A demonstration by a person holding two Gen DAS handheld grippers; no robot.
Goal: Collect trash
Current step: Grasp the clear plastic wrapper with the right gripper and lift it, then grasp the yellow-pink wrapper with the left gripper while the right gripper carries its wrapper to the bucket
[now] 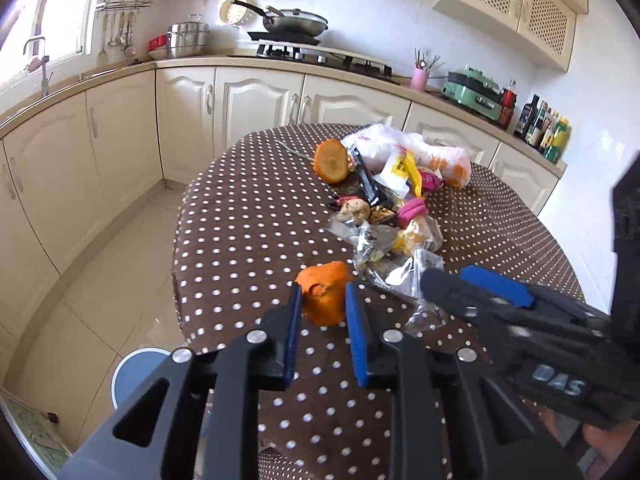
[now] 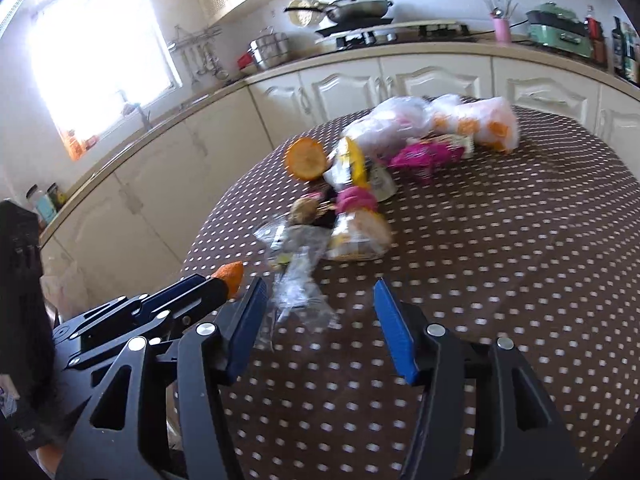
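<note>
Looking at this from the side, the left gripper (image 1: 323,300) has its blue pads narrowed right onto the orange peel (image 1: 325,297) near the table's (image 1: 248,216) edge, probably because that piece sits apart from the main pile of wrappers (image 1: 384,200) and is the easy first grab. The right gripper (image 2: 318,300) is spread wide and holding nothing, with a clear crinkly plastic wrapper (image 2: 298,292) lying between its fingers, nearer the left one.
</note>
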